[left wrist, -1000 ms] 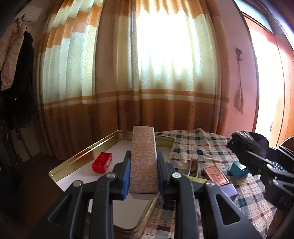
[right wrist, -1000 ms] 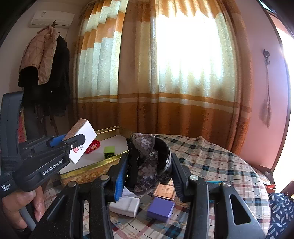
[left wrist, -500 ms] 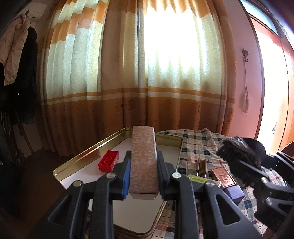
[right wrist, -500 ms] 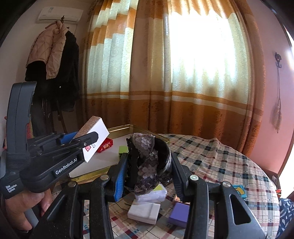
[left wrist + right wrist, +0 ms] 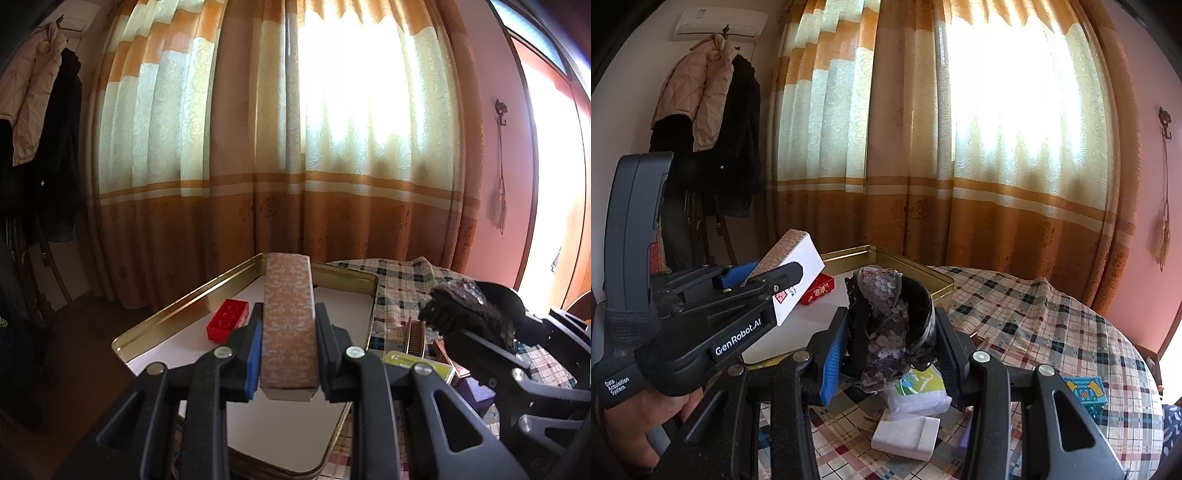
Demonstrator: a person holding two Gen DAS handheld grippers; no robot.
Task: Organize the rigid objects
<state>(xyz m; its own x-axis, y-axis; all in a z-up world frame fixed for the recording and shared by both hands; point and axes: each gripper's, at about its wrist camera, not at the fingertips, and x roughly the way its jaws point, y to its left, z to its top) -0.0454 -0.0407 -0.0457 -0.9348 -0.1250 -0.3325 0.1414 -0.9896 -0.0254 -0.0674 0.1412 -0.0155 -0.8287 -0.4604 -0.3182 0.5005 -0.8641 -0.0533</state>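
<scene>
Two things are held above the table at once. The long patterned box [image 5: 289, 321], tan with a pale scroll print on its narrow face and white on its broad side, sits clamped between the pads of the left gripper [image 5: 288, 354], which pinches it firmly across its narrow sides; it hangs over the near end of the gold-rimmed tray [image 5: 173, 310], pointing toward the far corner. In the right wrist view the same box tilts upward out of the black jaws. The right gripper [image 5: 892, 336] squeezes a dark round item wrapped in sequined purple fabric [image 5: 890, 314], its pads pressed on either side, held above the checked tablecloth [image 5: 1034, 317] just beside the tray's right rim.

A red toy brick [image 5: 227, 319] lies on the tray's white floor near the left wall. Below the right gripper, on the cloth, lie a white packet with a green and yellow label [image 5: 919, 387], a plain white block [image 5: 907, 435] and, farther right, a teal box [image 5: 1086, 391]. A hand [image 5: 646, 432] grips the left tool's handle at the lower left. Striped orange curtains [image 5: 314, 147] fill the background, with coats [image 5: 709, 99] hung at the left.
</scene>
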